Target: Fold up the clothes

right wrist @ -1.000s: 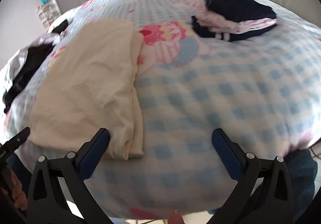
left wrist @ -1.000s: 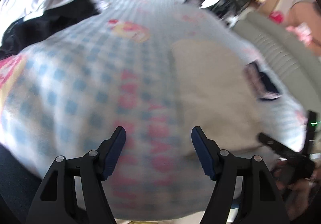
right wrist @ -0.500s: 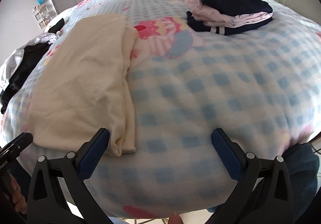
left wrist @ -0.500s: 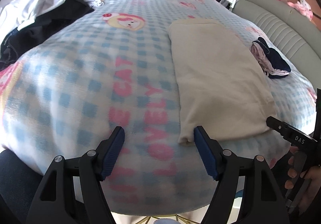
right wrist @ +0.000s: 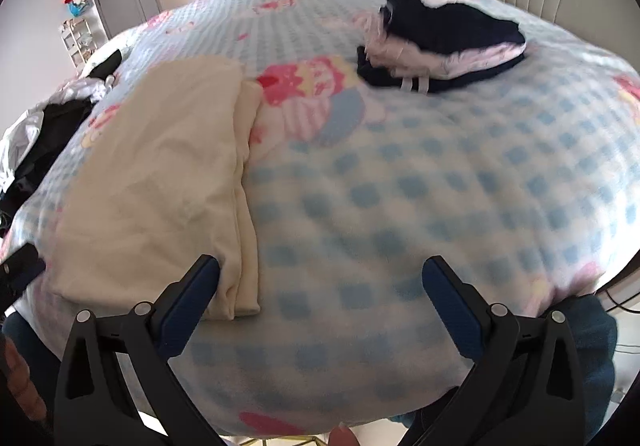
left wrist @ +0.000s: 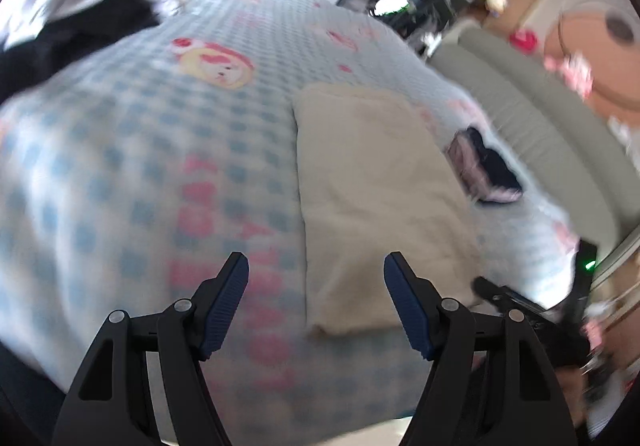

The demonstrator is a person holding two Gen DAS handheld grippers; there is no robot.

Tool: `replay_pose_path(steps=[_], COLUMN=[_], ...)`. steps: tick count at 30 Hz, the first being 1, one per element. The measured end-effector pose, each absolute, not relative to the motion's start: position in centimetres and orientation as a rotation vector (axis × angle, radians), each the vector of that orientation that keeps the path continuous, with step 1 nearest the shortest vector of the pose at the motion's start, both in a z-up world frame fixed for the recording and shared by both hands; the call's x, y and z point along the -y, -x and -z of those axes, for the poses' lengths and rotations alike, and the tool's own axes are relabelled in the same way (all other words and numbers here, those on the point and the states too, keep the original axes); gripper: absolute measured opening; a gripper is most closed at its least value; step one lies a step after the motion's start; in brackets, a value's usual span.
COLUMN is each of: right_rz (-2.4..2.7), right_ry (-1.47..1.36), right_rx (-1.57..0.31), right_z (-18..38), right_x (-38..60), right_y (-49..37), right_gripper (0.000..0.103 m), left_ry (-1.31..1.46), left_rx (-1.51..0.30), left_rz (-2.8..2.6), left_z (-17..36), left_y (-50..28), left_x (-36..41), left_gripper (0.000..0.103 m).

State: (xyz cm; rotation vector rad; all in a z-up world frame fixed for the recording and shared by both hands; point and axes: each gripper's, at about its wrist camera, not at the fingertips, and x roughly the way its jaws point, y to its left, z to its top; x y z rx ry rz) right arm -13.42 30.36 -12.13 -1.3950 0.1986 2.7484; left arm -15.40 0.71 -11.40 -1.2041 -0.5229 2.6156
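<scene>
left gripper [left wrist: 316, 270] swung over cream garment [left wrist: 368, 182] hem, empty, jaws wide | right gripper [right wrist: 320, 274] nearer, wide, empty | grasp pending

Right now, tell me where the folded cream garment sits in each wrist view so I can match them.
Left wrist: cream garment lies centre-right, its near end between the open fingers.
Right wrist: cream garment lies left of centre, its near corner by the left finger.
Shared landmark: the navy-and-pink clothes pile on the checked blanket.
</scene>
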Motion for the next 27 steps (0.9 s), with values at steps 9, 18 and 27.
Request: replay_pose_path(steps=[9,18,27], right_rz=[-2.685,-2.797,-2.756], right_ry=[1.374,1.374,1.461], right_rx=[-0.132,-0.228,-0.100], right_z=[12.6,11.0,12.4], right_x=[-30.7,-30.1,-29.9], right_y=[13.8,13.4,12.6], right_gripper=[0.102,0.102,0.102], left_ry=[1.335,1.199,1.365], left_rx=[0.384,0.606,0.349], left_rz=[-2.830,-2.587,-2.781], left_z=[11.7,11.5,12.3], left_y=[14.5,14.5,14.2], left_x=[0.3,0.4,-0.7], left_gripper=[0.071,0.073,0.072])
